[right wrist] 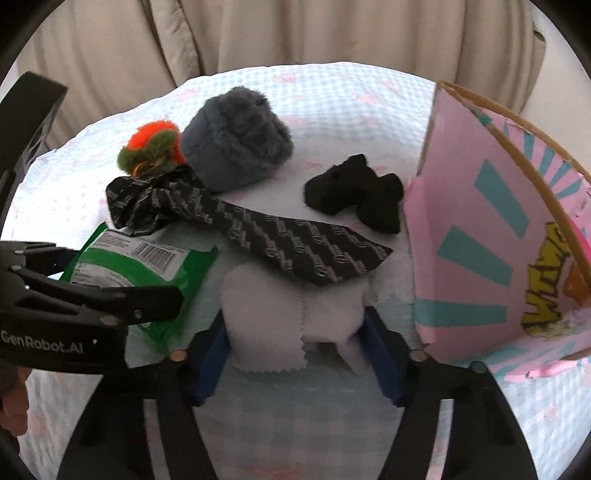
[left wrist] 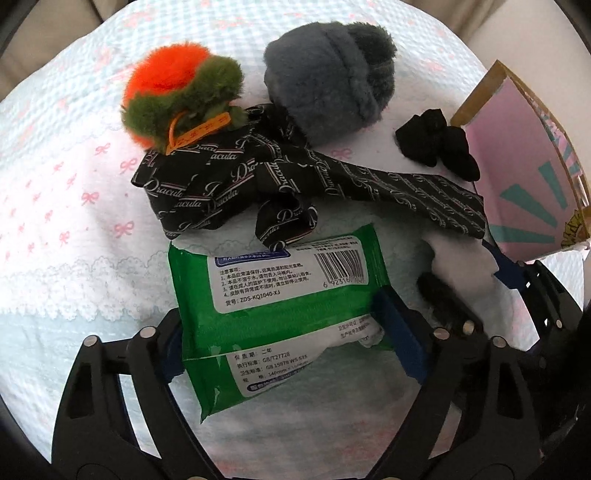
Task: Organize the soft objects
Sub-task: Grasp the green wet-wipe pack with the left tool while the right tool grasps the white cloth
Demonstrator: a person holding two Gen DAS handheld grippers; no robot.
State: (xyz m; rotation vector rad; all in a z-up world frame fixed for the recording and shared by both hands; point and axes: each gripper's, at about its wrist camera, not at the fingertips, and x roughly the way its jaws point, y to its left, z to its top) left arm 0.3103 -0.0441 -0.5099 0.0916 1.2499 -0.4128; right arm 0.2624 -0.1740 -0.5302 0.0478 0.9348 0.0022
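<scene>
Left wrist: left claw (left wrist: 291, 339) pinching wipes pack (left wrist: 280, 295); right claw (right wrist: 295, 347) pinching white cloth (right wrist: 291, 317); checked bedspread (right wrist: 369, 99), beige curtain (right wrist: 258, 33).

**Soft daylight over a covered surface and a beige curtain**

A quilted cover (right wrist: 332, 96) spreads across the whole supporting surface, pale blue gingham with small pink bows and a band of white lace trim (left wrist: 74, 291) showing in the left wrist view. What lies beneath the cover cannot be told. Behind its far edge hangs a beige curtain (right wrist: 258, 37) in broad vertical folds, filling the upper part of the right wrist view. The light is bright and diffuse, washing the middle of the cover almost white.
</scene>
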